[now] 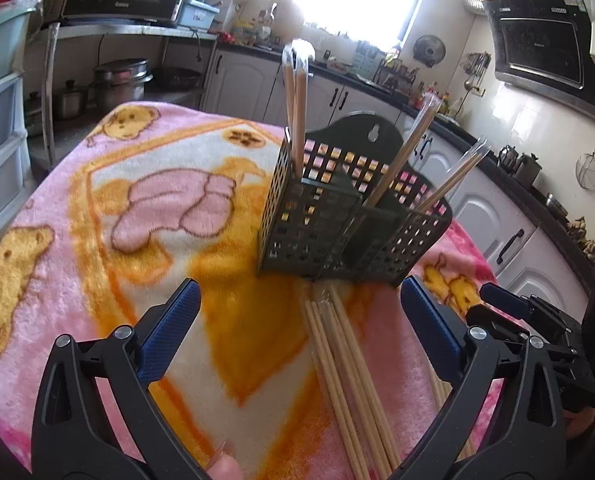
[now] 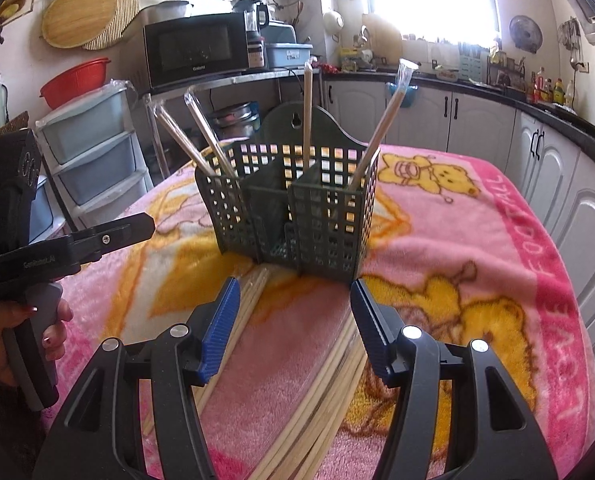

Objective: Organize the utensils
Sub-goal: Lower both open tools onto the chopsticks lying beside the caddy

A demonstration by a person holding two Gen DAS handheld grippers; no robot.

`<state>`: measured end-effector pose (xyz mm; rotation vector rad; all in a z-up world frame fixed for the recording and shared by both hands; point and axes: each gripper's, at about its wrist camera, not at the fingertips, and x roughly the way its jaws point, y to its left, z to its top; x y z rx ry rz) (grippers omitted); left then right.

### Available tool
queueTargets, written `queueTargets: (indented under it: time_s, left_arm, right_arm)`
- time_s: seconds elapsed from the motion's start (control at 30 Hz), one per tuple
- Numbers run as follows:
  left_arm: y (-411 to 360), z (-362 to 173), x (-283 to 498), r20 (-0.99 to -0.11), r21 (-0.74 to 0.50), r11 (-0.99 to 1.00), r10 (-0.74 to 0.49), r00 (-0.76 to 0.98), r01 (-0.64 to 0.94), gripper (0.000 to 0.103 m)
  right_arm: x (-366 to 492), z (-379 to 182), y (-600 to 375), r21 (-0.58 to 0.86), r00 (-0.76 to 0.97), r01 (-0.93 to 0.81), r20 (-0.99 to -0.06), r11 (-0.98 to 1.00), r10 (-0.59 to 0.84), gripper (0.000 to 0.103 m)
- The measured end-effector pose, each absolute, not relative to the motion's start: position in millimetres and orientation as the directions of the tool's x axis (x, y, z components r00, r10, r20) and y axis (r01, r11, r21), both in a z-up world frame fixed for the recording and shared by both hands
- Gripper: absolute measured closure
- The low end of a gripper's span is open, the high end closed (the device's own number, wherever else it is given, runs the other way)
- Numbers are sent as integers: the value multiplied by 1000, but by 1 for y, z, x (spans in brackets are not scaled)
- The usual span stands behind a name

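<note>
A dark green perforated utensil holder [image 1: 349, 224] stands on the pink blanket, also in the right wrist view [image 2: 297, 216]. Several wrapped chopstick pairs [image 1: 295, 108] stand in its compartments, leaning outward [image 2: 371, 128]. More wrapped chopsticks [image 1: 349, 376] lie flat on the blanket in front of the holder, also in the right wrist view [image 2: 321, 396]. My left gripper [image 1: 299, 304] is open and empty, above the lying chopsticks. My right gripper [image 2: 295, 300] is open and empty, just before the holder. The right gripper shows at the left view's right edge [image 1: 513, 312].
The pink cartoon blanket [image 2: 477, 240] covers the table. Kitchen cabinets [image 2: 477, 116], a microwave [image 2: 195, 50] and plastic drawers [image 2: 93, 148] surround it. The left gripper and hand [image 2: 29, 264] show at the left of the right wrist view.
</note>
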<state>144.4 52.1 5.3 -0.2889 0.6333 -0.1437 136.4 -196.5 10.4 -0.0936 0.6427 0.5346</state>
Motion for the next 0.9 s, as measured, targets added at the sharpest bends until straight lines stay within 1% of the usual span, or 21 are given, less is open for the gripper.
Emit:
queueTargets:
  time_s: [0.13,0.2,0.27,0.3,0.37,0.4,0.47,0.6,0.73,0.77,0.9]
  left_arm:
    - [50,-3,147,-581,-308,950,-228,782,48,11]
    - [48,-7,149,-591,-313,948,-240,770,55,15]
    - [46,-11,153,-604,-322,945,-253,755,59,24]
    - [45,-15,155,-617,-329,943,-261,743,59,26]
    - [42,-22,160,-639,-339,939,-277,717,60,34]
    - [41,-25,163,-648,-343,937,-284,707,62,36]
    - [38,-32,167,-664,-352,934,-297,686,64,47]
    - [34,-43,178,-696,-360,931,-313,647,63,57]
    - [32,-48,189,-724,-341,939,-295,623,49,68]
    - [30,-49,192,-730,-334,941,-290,619,47,70]
    - [27,-55,205,-756,-311,950,-268,597,33,70]
  right_arm:
    - [140,2,-198,103,646,-504,-615,858,453,48]
    - [144,-1,-199,112,636,-498,-627,860,449,48]
    - [148,-6,-201,122,627,-491,-638,863,446,49]
    - [151,-8,-201,126,621,-486,-646,865,443,49]
    - [159,-13,-203,133,608,-477,-664,869,435,49]
    - [161,-15,-204,133,605,-474,-669,870,432,49]
    - [168,-19,-205,125,601,-466,-681,876,418,49]
    - [180,-28,-205,95,595,-464,-703,881,390,51]
    - [192,-31,-202,77,584,-476,-718,876,380,52]
    - [195,-32,-201,68,583,-479,-720,875,375,52]
    - [205,-36,-198,54,568,-494,-736,868,369,52]
